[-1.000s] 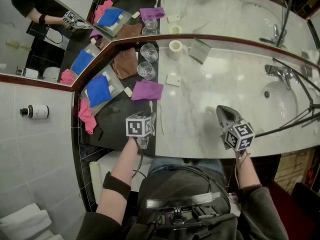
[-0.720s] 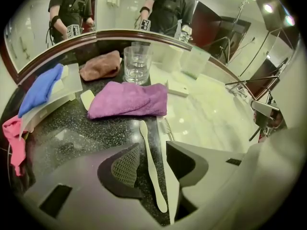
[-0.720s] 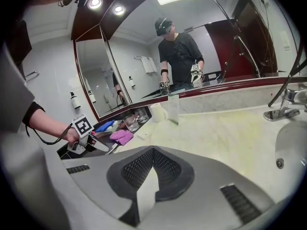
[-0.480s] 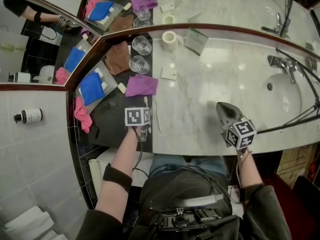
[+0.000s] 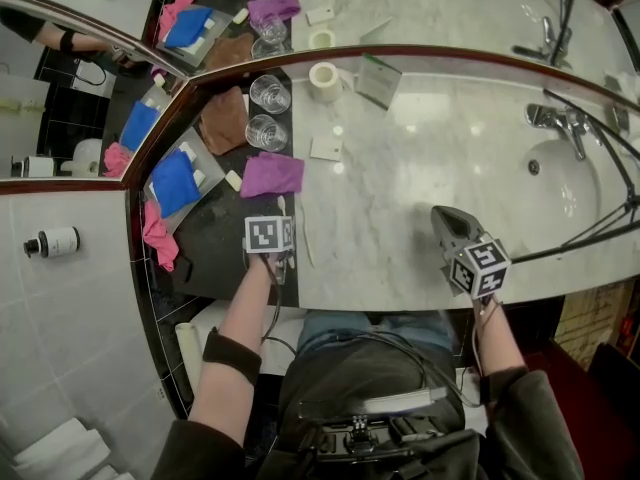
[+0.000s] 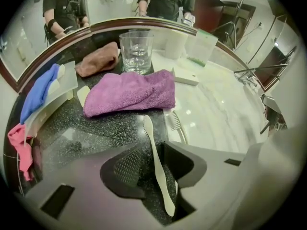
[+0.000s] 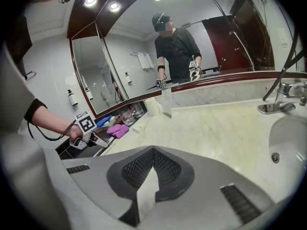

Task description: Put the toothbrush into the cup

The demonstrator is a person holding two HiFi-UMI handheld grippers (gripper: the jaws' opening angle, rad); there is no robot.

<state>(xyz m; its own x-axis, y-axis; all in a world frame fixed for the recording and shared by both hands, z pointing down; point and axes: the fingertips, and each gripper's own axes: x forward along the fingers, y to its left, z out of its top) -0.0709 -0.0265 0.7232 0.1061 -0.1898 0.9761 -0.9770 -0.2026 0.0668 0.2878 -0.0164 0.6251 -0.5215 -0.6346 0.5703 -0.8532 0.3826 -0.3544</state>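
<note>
A white toothbrush (image 6: pixel 156 164) lies flat on the dark granite strip (image 6: pixel 103 128), its head toward the purple towel. My left gripper (image 6: pixel 151 164) points steeply down over it with a jaw on each side of the handle. The jaws have just been closing, but the pads stand clear of the handle. In the head view its marker cube (image 5: pixel 268 233) covers the spot. A second toothbrush (image 6: pixel 176 123) lies just to the right, on the marble. Two glass cups (image 5: pixel 270 93) (image 5: pixel 265 131) stand behind the towel; the nearer cup (image 6: pixel 136 51) is empty. My right gripper (image 5: pixel 440 214) hovers shut and empty above the marble.
A purple towel (image 6: pixel 129 92) lies between the toothbrush and the cups, a brown cloth (image 6: pixel 98 65) behind it. A tray with a blue cloth (image 5: pixel 175 180) and a pink cloth (image 5: pixel 157 236) sit at the left. A sink (image 5: pixel 575 183) and a tap (image 5: pixel 550 118) are at the right. Mirrors run behind.
My left gripper has come down onto the dark strip over the white toothbrush. The right gripper has sunk a little above the marble.
</note>
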